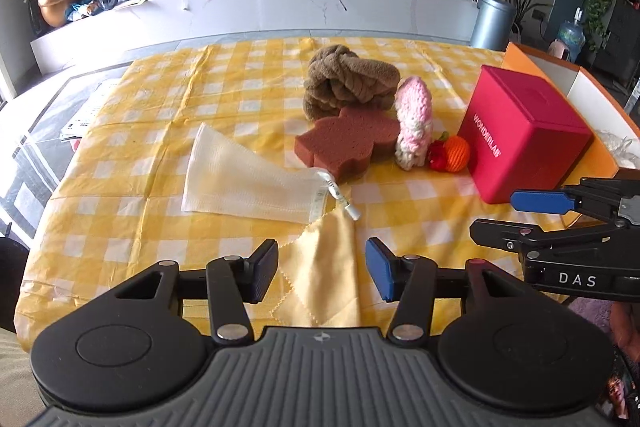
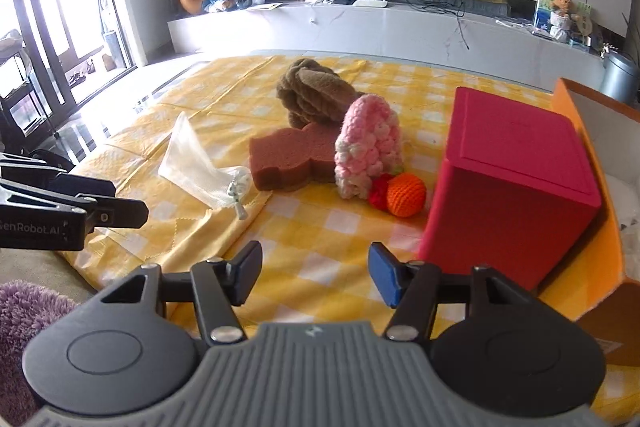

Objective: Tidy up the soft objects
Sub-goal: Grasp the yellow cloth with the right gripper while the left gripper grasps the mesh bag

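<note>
Left wrist view: left gripper (image 1: 322, 269) is spread wide, holding nothing, over a yellow cloth (image 1: 320, 267). Mid-table sit a brown knotted plush (image 1: 348, 79), a brown sponge (image 1: 346, 145) and a pink crochet piece (image 1: 414, 121) (fuzzy) — all bunched together.

Right wrist view: right gripper (image 2: 314, 275) is also wide open and empty — a red box (image 2: 508, 183) is just beside it.

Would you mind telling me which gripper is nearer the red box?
Right. The right gripper sits just before the red box; the left gripper is farther left, over the yellow cloth.

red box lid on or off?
On. The red box shows a flat, closed top with only a seam outline in both wrist views; nothing of its inside is visible.
</note>
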The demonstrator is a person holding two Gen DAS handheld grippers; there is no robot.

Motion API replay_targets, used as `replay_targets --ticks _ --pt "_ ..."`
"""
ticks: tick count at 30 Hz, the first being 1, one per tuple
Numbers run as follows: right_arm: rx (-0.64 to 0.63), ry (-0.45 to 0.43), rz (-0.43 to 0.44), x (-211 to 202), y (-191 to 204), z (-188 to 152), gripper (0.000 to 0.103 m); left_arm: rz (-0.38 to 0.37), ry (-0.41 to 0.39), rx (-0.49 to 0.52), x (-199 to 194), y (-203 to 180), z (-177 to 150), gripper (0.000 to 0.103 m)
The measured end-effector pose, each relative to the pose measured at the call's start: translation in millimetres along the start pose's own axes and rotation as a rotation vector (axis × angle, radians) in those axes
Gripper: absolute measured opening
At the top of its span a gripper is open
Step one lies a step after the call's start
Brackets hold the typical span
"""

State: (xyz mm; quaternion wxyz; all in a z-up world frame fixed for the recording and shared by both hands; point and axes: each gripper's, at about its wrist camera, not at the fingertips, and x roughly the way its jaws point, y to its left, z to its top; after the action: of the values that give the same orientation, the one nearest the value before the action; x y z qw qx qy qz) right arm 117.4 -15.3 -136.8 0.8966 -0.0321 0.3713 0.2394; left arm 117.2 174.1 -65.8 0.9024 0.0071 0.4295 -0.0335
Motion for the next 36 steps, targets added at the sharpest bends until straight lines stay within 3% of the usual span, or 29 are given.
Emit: replay_targets --ticks 6,12,16,19,22,24,27,28,29,33,36 --pt "0.003 0.097 0.111 47.1 21.4 1.9 0.061 0.067 0.064 -0.068 18.2 25.7 -0.7 0.06" --pt "0.003 0.169 0.183 87.9 52.8 -1.2 0.075 0.115 0.095 -0.15 23.3 52.8 -9.9 0.06" --pt "-0.072 0.194 0.186 107.5 73.1 0.5 0.088 0.113 0.104 -0.188 24.8 63.7 -15.9 0.06" --pt "-0.15 0.177 0.193 115.1 85.9 0.6 0.087 0.11 0.111 -0.196 28.7 65.7 -17.8 0.06" --pt "-0.264 0.151 0.129 118.7 100.1 -2.2 0.073 0.099 0.112 -0.196 30.9 66.4 -17.9 0.06" --pt "-0.275 0.129 0.133 116.5 98.9 -3.6 0.064 0.088 0.107 -0.184 32.8 64.9 -15.9 0.06" --pt "-0.283 0.109 0.129 114.3 95.4 -4.5 0.035 0.069 0.091 -0.16 33.8 62.1 -13.3 0.06" --pt "-0.289 0.109 0.13 114.1 94.9 -4.1 0.016 0.062 0.081 -0.148 34.3 60.8 -12.3 0.06" --pt "-0.296 0.108 0.123 114.2 95.1 -4.0 0.006 0.057 0.073 -0.135 34.3 59.1 -11.5 0.06" --pt "-0.273 0.12 0.124 109.9 88.6 -1.8 0.003 0.034 0.062 -0.066 36.9 50.1 -6.9 0.06" --pt "-0.221 0.102 0.076 97.6 72.8 2.1 0.003 0.01 0.035 0.015 37.8 40.7 -1.1 0.06"
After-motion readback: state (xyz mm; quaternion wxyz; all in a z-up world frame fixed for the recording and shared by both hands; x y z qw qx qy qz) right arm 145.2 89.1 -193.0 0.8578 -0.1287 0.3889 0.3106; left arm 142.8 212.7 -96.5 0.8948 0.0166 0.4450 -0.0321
